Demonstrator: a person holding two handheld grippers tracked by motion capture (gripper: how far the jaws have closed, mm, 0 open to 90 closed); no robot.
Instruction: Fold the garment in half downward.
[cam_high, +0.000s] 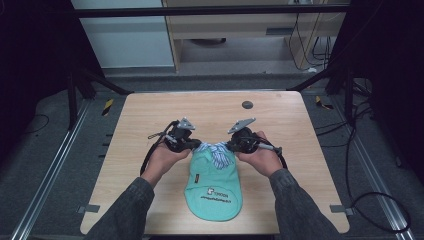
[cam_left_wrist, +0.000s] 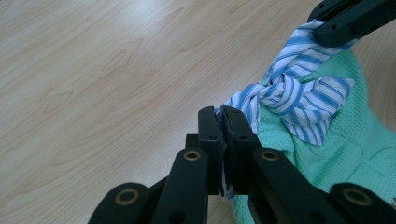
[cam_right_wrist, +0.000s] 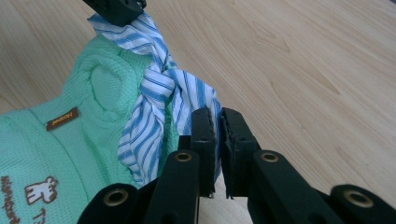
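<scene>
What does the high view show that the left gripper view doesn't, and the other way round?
The high view takes in the whole mint-green fabric cap with its printed logo, the small dark round disc near the far edge of the light wooden table, and the person's grey sleeves. The left gripper view shows up close the left tool shut on an end of the blue-and-white striped cloth tie, which is knotted. Both views share the cap, the striped tie, the table and the right tool gripping the tie's other end.
</scene>
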